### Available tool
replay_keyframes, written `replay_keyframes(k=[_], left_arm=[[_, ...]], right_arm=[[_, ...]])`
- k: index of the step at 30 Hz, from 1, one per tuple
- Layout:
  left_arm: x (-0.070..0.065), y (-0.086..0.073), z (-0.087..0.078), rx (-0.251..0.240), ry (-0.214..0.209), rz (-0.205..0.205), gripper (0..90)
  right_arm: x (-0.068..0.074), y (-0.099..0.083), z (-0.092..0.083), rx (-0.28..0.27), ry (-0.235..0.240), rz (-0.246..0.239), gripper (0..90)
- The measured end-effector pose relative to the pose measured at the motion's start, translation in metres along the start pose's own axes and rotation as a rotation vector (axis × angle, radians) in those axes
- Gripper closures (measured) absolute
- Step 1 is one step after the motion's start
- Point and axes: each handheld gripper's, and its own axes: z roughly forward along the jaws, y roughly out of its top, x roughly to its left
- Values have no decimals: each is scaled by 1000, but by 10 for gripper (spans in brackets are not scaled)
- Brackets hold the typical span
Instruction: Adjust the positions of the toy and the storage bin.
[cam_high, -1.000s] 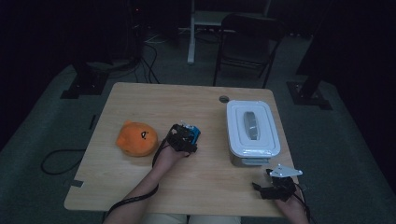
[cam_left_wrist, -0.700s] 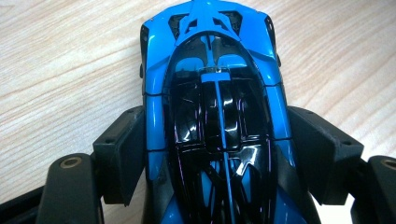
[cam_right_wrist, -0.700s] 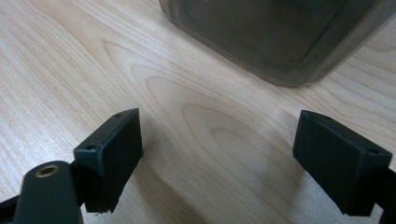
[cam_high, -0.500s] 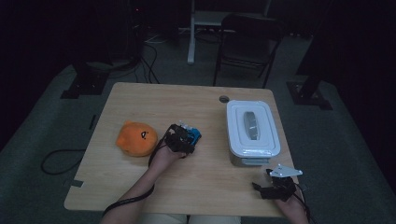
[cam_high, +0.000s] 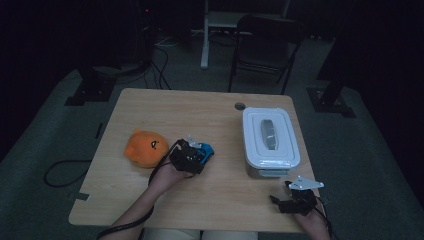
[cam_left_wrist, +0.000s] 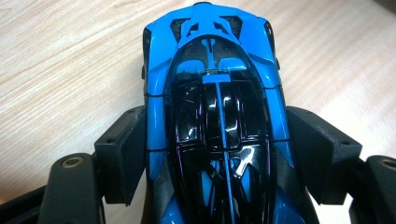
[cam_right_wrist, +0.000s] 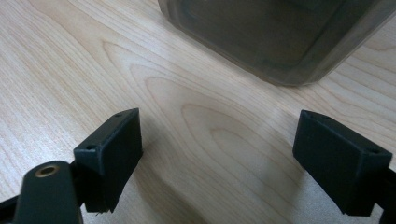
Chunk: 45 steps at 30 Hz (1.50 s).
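One toy car (cam_left_wrist: 215, 116) (blue-black), one plush (cam_high: 146, 148), one box (cam_high: 270, 140)

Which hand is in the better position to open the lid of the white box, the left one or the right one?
Right, probably. The right tongs stand open and empty near the white box, which lies just ahead of them in the right gripper view. The left tongs already grip the blue toy car and are farther from the box.

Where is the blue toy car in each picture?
High view: the blue toy car sits at the tip of the left gripper, right of the orange plush toy.
Left gripper view: the car lies in the middle, clamped between the two black jaws.
Right gripper view: not there; the white box is.
Shared landmark: the wooden table.
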Motion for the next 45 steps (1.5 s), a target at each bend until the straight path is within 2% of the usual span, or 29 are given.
replay_keyframes(k=[17,22,24,26,28,33,34,40,41,42,44,45], left_arm=[[-16,-35,-42,14,-12,122,270],[-14,-48,-46,23,-27,121,270],[-11,-59,-49,27,-48,115,270],[-11,-66,-51,21,-44,120,270],[-9,-70,-52,26,-63,116,270],[-8,-84,-54,22,-68,122,270],[-6,-87,-55,30,-82,119,270],[3,-108,-61,1,-87,125,270],[6,-112,-62,3,-99,114,270],[7,-117,-64,-8,-92,127,270],[11,-123,-67,-9,-110,123,270],[12,-127,-69,-17,-105,134,270]], right_arm=[[0,0,0,0,-1,1,152],[0,0,0,0,-2,3,152],[0,0,0,0,-2,3,152],[0,0,0,0,-2,4,152],[0,0,0,0,-3,4,152],[0,0,0,0,-3,3,152],[0,0,0,0,-3,3,151],[0,0,0,0,-3,4,152],[0,0,0,0,-3,4,152],[0,0,0,0,-3,4,151],[0,0,0,0,-3,4,152],[0,0,0,0,-5,6,152]])
